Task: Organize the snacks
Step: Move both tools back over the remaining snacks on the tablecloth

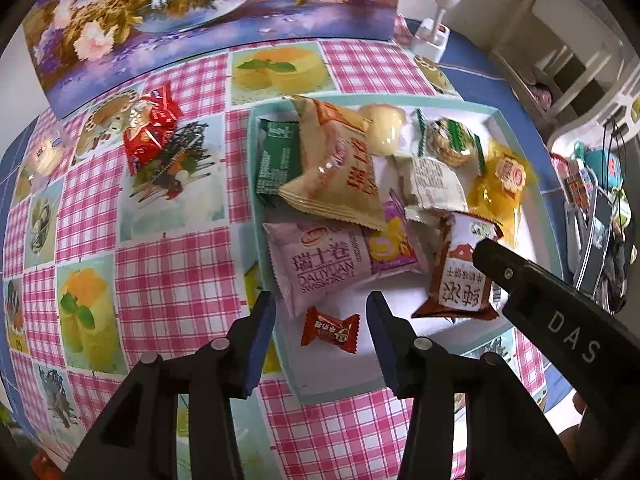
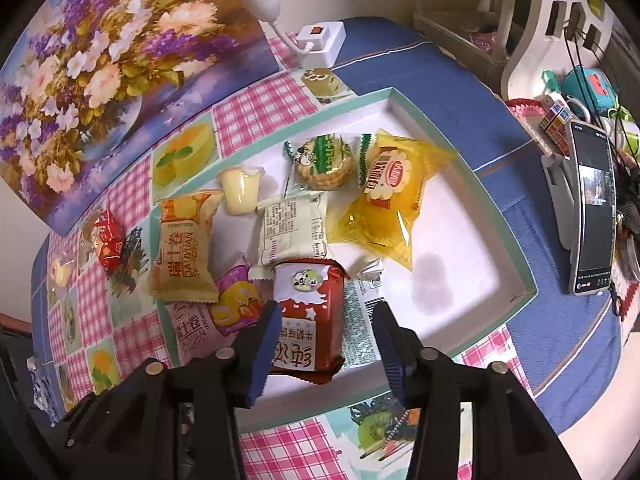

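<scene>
A teal-rimmed white tray (image 1: 256,184) (image 2: 516,256) holds several snack packs. My left gripper (image 1: 320,320) is open above a small red candy (image 1: 330,330) at the tray's near edge, apart from it. My right gripper (image 2: 326,334) is open with its fingers on either side of a brown-red milk snack pack (image 2: 310,320) (image 1: 460,268) lying in the tray; touching cannot be told. A pink Swiss-roll pack (image 1: 320,264), a beige one (image 1: 340,168) (image 2: 182,248), a green pack (image 1: 278,156), a yellow pack (image 2: 392,196) and a biscuit (image 2: 324,158) also lie in the tray. A red pack (image 1: 148,128) (image 2: 108,240) lies outside on the cloth.
The checked pink tablecloth (image 1: 168,272) covers the table. A flower painting (image 2: 100,64) leans at the back. A white switch box (image 2: 320,42) sits behind the tray. A phone on a stand (image 2: 592,208), a cube puzzle and clutter stand at right.
</scene>
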### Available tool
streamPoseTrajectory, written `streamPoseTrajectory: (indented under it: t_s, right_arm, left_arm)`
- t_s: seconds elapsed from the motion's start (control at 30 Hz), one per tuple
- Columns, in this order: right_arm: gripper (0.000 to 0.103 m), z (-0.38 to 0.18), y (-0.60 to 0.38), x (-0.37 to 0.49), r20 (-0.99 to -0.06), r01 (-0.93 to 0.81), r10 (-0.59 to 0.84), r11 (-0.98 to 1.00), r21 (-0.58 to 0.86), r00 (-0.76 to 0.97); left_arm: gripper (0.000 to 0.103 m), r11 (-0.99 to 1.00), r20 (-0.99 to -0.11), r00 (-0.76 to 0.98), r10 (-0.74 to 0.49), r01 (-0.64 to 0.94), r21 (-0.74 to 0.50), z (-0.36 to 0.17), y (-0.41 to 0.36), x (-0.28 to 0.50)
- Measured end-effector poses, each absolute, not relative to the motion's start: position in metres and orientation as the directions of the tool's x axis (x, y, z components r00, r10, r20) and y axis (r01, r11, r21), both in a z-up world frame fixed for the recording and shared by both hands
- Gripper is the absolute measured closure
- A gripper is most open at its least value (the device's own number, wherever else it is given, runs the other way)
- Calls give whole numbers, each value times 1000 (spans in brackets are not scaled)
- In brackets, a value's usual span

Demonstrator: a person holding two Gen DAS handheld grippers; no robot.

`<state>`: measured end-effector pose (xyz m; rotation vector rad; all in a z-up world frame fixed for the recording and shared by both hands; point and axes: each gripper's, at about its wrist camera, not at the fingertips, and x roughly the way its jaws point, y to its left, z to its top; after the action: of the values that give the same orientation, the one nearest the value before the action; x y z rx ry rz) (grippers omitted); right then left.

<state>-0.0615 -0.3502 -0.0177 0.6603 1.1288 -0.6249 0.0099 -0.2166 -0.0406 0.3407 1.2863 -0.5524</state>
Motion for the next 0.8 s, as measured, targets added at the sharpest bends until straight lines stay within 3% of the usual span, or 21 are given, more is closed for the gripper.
streamPoseTrajectory:
  t_s: [0.33, 0.4, 0.5, 0.57, 0.63, 0.7, 0.8]
  right_arm:
    - [38, -20, -348, -58, -946, 732, -118, 664, 149, 300]
    - [30, -21, -346, -57, -945, 727, -124, 671, 143, 301]
    - [27, -21, -345, -55, -944, 718, -129, 682, 139, 305]
    - [23, -21, -343, -53, -943, 713, -133, 688, 134, 306]
    - [12, -21, -341, -52, -941, 708, -141, 694, 129, 309]
    - [11, -20, -341, -52, -938, 705, -146, 697, 127, 313]
    - [8, -20, -341, -51, -936, 702, -152, 701, 125, 318]
  left_arm:
    - [53, 889, -959, 187, -214, 443, -112, -37, -190, 38]
    - [51, 899, -956, 197, -219, 422, -119, -35, -183, 44]
    - [40, 905, -945, 213, -248, 398, -148, -29, -174, 51]
    - [39, 910, -940, 225, -258, 383, -158, -26, -168, 57]
    - [38, 916, -935, 243, -257, 371, -155, -24, -163, 61]
    - [38, 922, -932, 264, -248, 360, -144, -23, -159, 64]
    - [16, 932, -930, 284, -236, 338, -133, -23, -152, 70]
